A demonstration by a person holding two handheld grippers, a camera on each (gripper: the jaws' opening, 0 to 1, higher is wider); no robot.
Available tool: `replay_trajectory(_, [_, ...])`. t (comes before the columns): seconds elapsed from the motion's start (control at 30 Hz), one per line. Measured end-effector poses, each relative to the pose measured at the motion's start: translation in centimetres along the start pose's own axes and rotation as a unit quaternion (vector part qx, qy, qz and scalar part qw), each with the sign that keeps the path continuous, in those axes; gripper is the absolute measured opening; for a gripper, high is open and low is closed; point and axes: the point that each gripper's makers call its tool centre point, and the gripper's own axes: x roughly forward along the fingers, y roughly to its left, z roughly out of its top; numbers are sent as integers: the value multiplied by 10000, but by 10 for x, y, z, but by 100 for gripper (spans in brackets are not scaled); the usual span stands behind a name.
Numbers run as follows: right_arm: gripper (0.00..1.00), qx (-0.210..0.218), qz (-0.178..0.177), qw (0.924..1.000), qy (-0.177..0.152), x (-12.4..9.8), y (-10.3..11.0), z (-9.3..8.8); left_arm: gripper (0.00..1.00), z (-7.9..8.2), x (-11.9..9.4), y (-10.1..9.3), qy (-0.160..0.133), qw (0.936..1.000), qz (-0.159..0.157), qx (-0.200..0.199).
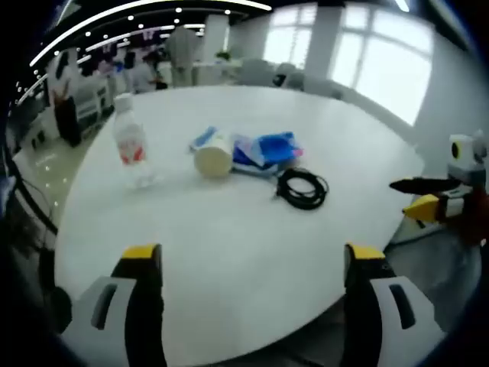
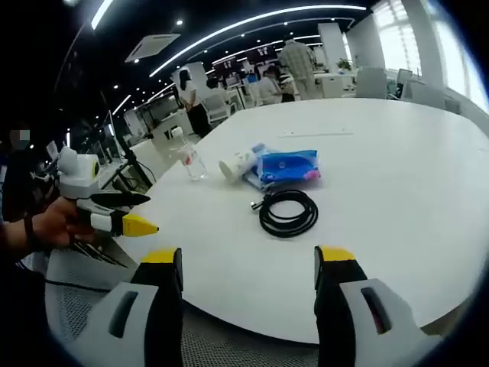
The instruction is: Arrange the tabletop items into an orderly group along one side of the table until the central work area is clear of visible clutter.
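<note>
On the round white table [image 1: 229, 252] a clear water bottle [image 1: 131, 149] with a red label stands upright at the left. A cream paper cup [image 1: 214, 159] lies on its side next to a blue wipes packet [image 1: 266, 149]. A coiled black cable [image 1: 302, 188] lies just to their right. My left gripper [image 1: 252, 256] is open over the table's near edge, well short of the items. The right gripper [image 1: 425, 196] comes in from the right, off the table. In the right gripper view I see the bottle [image 2: 191, 162], cup [image 2: 237, 164], packet [image 2: 289, 167] and cable [image 2: 288, 212]. My right gripper [image 2: 249, 256] is open and empty. A hand holds the left gripper [image 2: 126, 212] beside the table edge.
A small blue item [image 1: 203, 138] lies behind the cup. A grey mesh chair [image 2: 76, 306] sits below the table edge at the left. Several people [image 2: 296, 57] stand among desks and chairs beyond the table. Bright windows [image 1: 382, 53] line the far wall.
</note>
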Motion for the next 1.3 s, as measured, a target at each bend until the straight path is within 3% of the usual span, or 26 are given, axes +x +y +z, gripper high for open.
replay_trajectory(0.2, [69,-71,98,9997,217,5,4,-7,96,6,-15,2,31,9996,210,175])
replay_trajectory(0.4, [69,-94,185,9990,385,9,7,-12,96,-4,-29,11,179,9977,524,397])
replay_trajectory(0.5, [70,-54,241,9988,434,14,8,-12,96,-2,-34,14,111,9971,627,421])
replay_trajectory(0.63, [71,-805,305,9942,640,22,10,-12,96,-5,-32,17,121,9975,599,350])
replay_trajectory(0.73, [71,-866,334,9939,602,26,13,-5,96,1,-33,20,-44,9971,666,369])
replay_trajectory(0.87, [70,-839,303,9946,538,34,15,6,95,0,-35,20,-39,9956,767,530])
replay_trajectory(1.03, [70,-1261,406,9897,534,53,24,21,95,2,-34,18,-35,9928,831,862])
replay_trajectory(1.3, [69,-1787,515,9814,467,82,29,58,93,8,-42,24,-251,9940,892,588])
